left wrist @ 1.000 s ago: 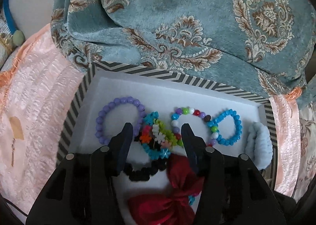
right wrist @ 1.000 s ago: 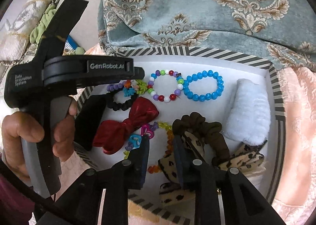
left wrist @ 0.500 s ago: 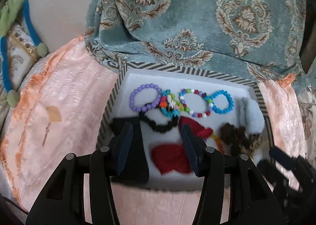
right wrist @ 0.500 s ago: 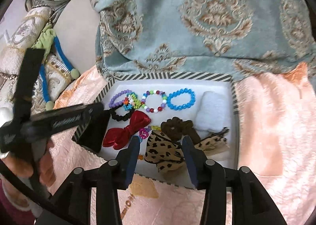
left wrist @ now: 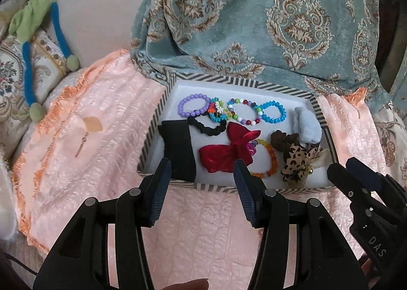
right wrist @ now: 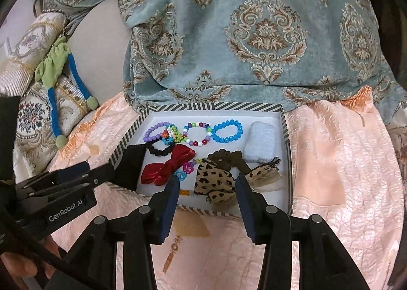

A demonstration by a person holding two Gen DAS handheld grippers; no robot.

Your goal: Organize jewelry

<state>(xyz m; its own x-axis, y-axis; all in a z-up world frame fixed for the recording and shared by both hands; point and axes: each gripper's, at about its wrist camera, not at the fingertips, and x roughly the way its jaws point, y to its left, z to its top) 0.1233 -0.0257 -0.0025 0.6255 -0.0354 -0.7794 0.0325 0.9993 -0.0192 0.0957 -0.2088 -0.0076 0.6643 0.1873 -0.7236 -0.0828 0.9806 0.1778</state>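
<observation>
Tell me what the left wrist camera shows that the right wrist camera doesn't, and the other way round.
Only the left wrist view shows the orange bead bracelet almost whole. Only the right wrist view shows the pink and blue heart charms and the GenRobot lettering on the left gripper. Both show the striped tray, red bow, blue bead bracelet and leopard scrunchie.

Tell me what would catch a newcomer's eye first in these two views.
Probably the striped-rim tray on the peach bedspread, with a row of bead bracelets along its far side, the bright blue bracelet standing out. In front of them lie a shiny red bow and a leopard-print scrunchie. Behind the tray hangs teal damask fabric, and both hand-held grippers, left and right, sit open and empty at the near edge.
</observation>
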